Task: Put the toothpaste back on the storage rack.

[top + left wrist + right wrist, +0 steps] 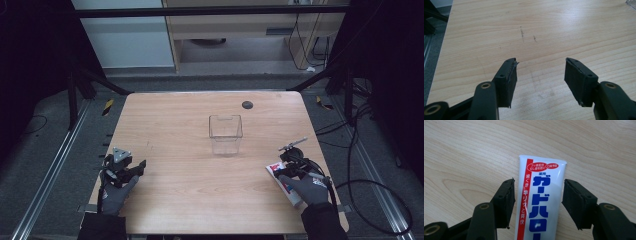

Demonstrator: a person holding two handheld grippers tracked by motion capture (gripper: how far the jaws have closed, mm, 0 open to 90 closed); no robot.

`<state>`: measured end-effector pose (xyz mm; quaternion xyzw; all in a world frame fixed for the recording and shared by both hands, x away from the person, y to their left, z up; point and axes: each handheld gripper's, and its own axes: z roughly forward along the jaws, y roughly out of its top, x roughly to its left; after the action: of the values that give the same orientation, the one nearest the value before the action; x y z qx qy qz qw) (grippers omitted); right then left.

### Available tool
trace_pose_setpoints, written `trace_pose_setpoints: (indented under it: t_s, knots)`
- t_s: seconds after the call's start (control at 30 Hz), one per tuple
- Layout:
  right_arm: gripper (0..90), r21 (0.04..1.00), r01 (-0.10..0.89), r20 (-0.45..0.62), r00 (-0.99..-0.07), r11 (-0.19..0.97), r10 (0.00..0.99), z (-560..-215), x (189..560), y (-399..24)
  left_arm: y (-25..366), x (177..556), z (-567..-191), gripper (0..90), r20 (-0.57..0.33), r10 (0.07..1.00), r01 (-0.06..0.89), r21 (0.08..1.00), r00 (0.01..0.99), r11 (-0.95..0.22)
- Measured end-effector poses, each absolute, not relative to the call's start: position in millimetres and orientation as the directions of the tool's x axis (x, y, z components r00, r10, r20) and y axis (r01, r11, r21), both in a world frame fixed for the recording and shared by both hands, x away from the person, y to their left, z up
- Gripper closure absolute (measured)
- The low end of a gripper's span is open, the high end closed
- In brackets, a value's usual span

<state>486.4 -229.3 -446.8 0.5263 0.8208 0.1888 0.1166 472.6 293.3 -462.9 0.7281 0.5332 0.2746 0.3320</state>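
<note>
A white toothpaste tube (540,202) with a red side stripe and blue lettering lies flat on the wooden bench (200,200), near its right edge and toward the near right corner. In the right gripper view the tube runs lengthwise between the fingers (504,203) of the right gripper (537,203), its crimped flat end pointing away from the camera. These fingers are spread wider than the tube; a narrow strip of bench shows on each side, so they bracket it without clamping it. In the high view the right gripper (292,162), held by a gloved hand (307,190), sits over the tube (280,175).

A clear, open-topped plastic container (226,134) stands upright near the bench centre, well apart from the tube. A small dark round mark (247,104) lies near the far edge.

The left gripper (131,169), in a gloved hand (115,192), rests near the left edge. Its fingers (507,80) are spread wide over bare wood, grasping nothing.
</note>
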Motion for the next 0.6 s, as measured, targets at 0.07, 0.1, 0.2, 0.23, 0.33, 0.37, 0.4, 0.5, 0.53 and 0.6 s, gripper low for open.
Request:
trace_pose_setpoints:
  t_s: [0.07, 0.1, 0.2, 0.23, 0.33, 0.37, 0.4, 0.5, 0.53, 0.6]
  knots:
    - [41.3, 0.420, 0.826, 0.010, -0.420, 0.377, 0.908, -449.5, 487.7, -229.6, 293.4, 472.7, -463.1, 42.6, 0.046, 0.959, 0.595, 0.776, 0.280, -0.211]
    - [40.8, 0.414, 0.828, 0.015, -0.421, 0.378, 0.907, -450.2, 488.0, -229.8, 293.4, 472.8, -463.2, 42.6, 0.046, 0.959, 0.595, 0.775, 0.280, -0.211]
    - [39.6, 0.399, 0.837, 0.018, -0.417, 0.376, 0.909, -452.2, 489.0, -229.7, 293.4, 472.9, -463.3, 42.6, 0.046, 0.959, 0.595, 0.775, 0.280, -0.211]
    - [39.3, 0.398, 0.835, 0.019, -0.421, 0.380, 0.907, -453.0, 489.5, -230.2, 293.4, 473.0, -463.4, 42.6, 0.045, 0.959, 0.596, 0.775, 0.280, -0.210]
    - [39.0, 0.388, 0.839, 0.017, -0.420, 0.382, 0.907, -455.7, 490.8, -229.5, 293.5, 472.9, -463.4, 42.6, 0.045, 0.959, 0.596, 0.775, 0.280, -0.210]
    - [39.0, 0.383, 0.837, 0.014, -0.427, 0.389, 0.904, -457.0, 491.5, -229.7, 293.5, 472.9, -463.3, 42.5, 0.045, 0.959, 0.596, 0.775, 0.280, -0.210]
    - [38.9, 0.374, 0.842, 0.018, -0.427, 0.390, 0.904, -459.1, 492.3, -228.6, 293.4, 472.9, -463.4, 42.6, 0.044, 0.959, 0.596, 0.775, 0.280, -0.210]
    - [38.8, 0.362, 0.844, 0.015, -0.431, 0.397, 0.902, -461.6, 493.7, -229.4, 293.5, 473.0, -463.4, 42.6, 0.044, 0.959, 0.597, 0.775, 0.280, -0.210]
    - [38.8, 0.362, 0.844, 0.015, -0.431, 0.397, 0.902, -461.6, 493.7, -229.4, 293.5, 473.1, -463.5, 42.6, 0.044, 0.959, 0.597, 0.774, 0.280, -0.210]
    - [38.8, 0.349, 0.853, 0.023, -0.422, 0.388, 0.906, -463.8, 494.5, -230.1, 293.5, 473.1, -463.5, 42.6, 0.044, 0.959, 0.597, 0.774, 0.280, -0.210]
